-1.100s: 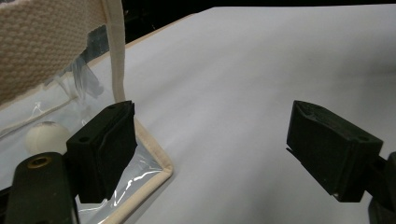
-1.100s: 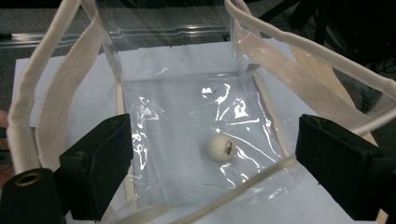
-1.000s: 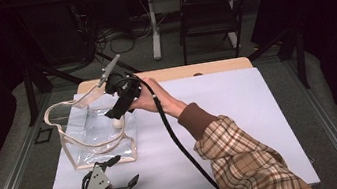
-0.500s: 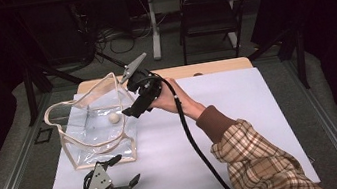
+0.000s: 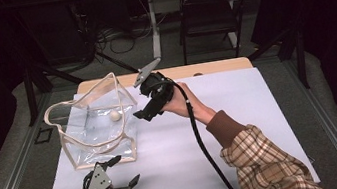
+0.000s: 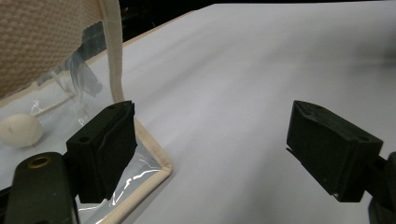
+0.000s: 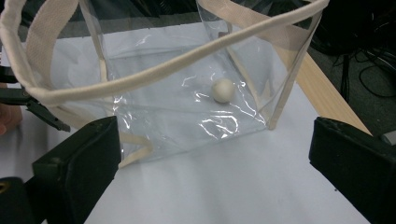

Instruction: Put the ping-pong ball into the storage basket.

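A clear plastic bag [image 5: 92,131] with beige trim and handles stands open on the left of the white table cover. Inside it, on the bottom, lies a small cream ball [image 5: 115,115]. My right gripper [image 5: 142,113] hovers just right of the bag, open and holding nothing. In the right gripper view the bag [image 7: 163,93] and ball [image 7: 222,90] lie ahead between the wide jaws. My left gripper [image 5: 126,170] rests open near the front edge, just in front of the bag. In the left gripper view the bag's corner [image 6: 156,158] sits by one jaw, with the ball [image 6: 19,130] beyond.
The white cover [image 5: 252,127] stretches bare to the right of the bag. A strip of wooden table edge [image 5: 218,67] shows at the back. Beyond the table are a dark chair [image 5: 205,18] and floor cables [image 5: 112,34]. The right gripper's cable [image 5: 204,144] trails across the cover.
My right gripper has drawn back to the right, from over the bag's opening to beside it. The ball now shows on the bag's bottom. The left gripper has stayed put.
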Action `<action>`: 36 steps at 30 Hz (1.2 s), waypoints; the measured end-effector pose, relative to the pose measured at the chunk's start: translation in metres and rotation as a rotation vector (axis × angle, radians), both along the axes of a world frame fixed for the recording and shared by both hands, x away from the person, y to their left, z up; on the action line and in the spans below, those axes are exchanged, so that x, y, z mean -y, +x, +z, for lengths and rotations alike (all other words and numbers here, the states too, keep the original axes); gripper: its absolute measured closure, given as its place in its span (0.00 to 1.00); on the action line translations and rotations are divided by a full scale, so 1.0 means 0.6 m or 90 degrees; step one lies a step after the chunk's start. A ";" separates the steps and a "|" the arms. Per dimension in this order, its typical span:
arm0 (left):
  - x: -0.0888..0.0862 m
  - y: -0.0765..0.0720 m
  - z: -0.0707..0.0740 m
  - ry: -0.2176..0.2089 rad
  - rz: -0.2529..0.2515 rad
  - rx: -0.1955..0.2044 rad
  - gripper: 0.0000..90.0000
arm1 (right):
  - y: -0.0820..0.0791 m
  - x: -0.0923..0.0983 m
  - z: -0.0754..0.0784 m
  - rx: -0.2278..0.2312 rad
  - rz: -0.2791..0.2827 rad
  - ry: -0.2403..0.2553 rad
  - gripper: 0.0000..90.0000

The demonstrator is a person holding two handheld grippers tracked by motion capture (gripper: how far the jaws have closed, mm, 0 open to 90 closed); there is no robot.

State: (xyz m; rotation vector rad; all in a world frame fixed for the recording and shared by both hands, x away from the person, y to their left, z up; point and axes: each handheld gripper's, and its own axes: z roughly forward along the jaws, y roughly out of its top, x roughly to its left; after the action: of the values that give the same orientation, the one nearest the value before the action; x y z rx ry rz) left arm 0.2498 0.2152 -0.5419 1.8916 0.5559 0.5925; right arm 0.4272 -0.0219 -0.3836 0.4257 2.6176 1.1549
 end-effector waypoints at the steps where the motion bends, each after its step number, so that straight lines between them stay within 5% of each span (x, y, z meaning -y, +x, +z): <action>1: -0.001 -0.001 0.000 0.001 0.000 0.000 0.18 | -0.001 0.002 -0.001 -0.001 -0.002 0.000 0.02; 36: -0.001 -0.002 0.000 -0.002 -0.002 0.001 0.18 | -0.060 0.145 -0.066 0.034 -0.083 0.039 0.00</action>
State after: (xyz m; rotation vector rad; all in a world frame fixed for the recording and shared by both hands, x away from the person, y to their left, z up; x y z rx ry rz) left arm 0.2484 0.2158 -0.5419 1.8892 0.5521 0.5905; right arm 0.3913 -0.1091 -0.4229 0.5614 2.4747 1.1893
